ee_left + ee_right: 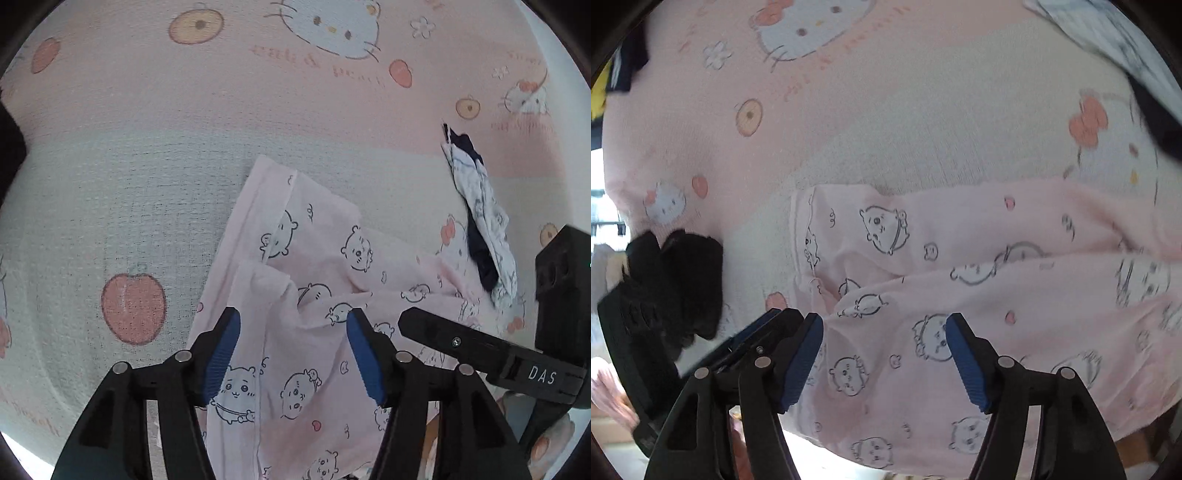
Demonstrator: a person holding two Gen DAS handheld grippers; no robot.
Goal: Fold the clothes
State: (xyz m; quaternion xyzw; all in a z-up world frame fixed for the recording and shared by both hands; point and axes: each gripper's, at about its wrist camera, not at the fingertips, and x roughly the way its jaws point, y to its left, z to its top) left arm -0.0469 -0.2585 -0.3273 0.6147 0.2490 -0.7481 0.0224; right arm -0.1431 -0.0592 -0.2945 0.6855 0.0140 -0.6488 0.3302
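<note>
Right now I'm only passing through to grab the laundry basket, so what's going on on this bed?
A person is folding clothes with two tools. The left hand-held gripper and the right hand-held gripper both hang open over a pink pyjama garment printed with little cartoon animals, gripping nothing. It lies rumpled and partly folded on a pink cartoon-cat blanket. A navy and white garment lies bunched beside it.

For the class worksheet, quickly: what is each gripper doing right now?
Left gripper: open, holding nothing, above the pink garment.
Right gripper: open, holding nothing.
</note>
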